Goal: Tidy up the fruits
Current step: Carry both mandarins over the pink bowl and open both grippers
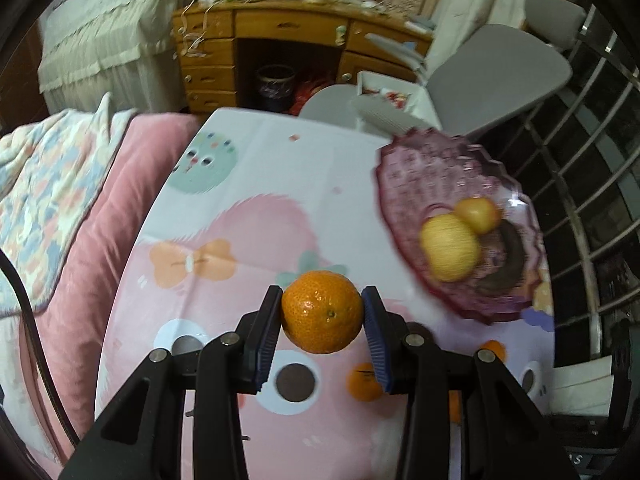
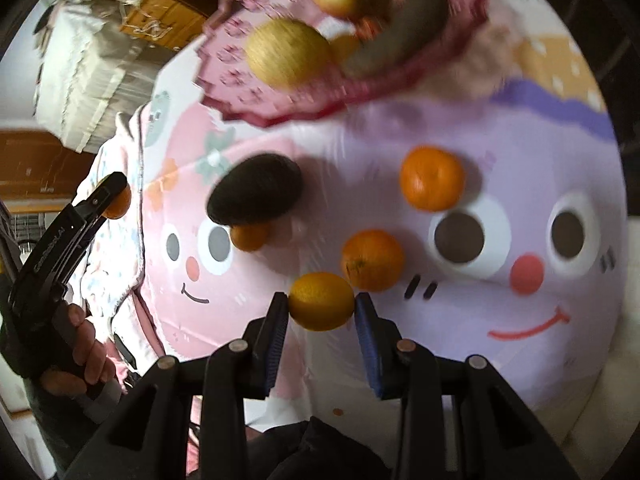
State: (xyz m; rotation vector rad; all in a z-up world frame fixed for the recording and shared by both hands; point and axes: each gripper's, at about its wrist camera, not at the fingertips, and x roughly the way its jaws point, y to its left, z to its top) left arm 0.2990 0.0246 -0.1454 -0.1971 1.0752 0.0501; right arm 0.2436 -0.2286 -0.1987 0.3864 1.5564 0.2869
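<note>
I hold one mandarin [image 1: 322, 312] clamped between the pads of the left gripper [image 1: 323, 314], lifted above the tablecloth [image 1: 280, 168]. The right gripper [image 2: 321, 308] pinches a yellow-orange citrus [image 2: 321, 302] the same way. The pink glass dish [image 1: 404, 168], already holding fruit, lies ahead and right of the left tongs. Step in hand: transport. Next move, in my judgement: carry over the dish, lower, release. Two mandarins [image 2: 432, 178] and an avocado [image 2: 254, 190] wait ahead of the right tongs.

We note an orange mandarin [image 1: 322, 311] at lower centre between black fingers with blue ribbed pads [image 1: 375, 332]. The bowl [image 1: 404, 168] at right is translucent pink-purple, embossed. The tablecloth [image 1: 256, 168] carries pastel pink and lilac cartoon faces. A dark avocado [image 2: 254, 190] lies centre-left.
</note>
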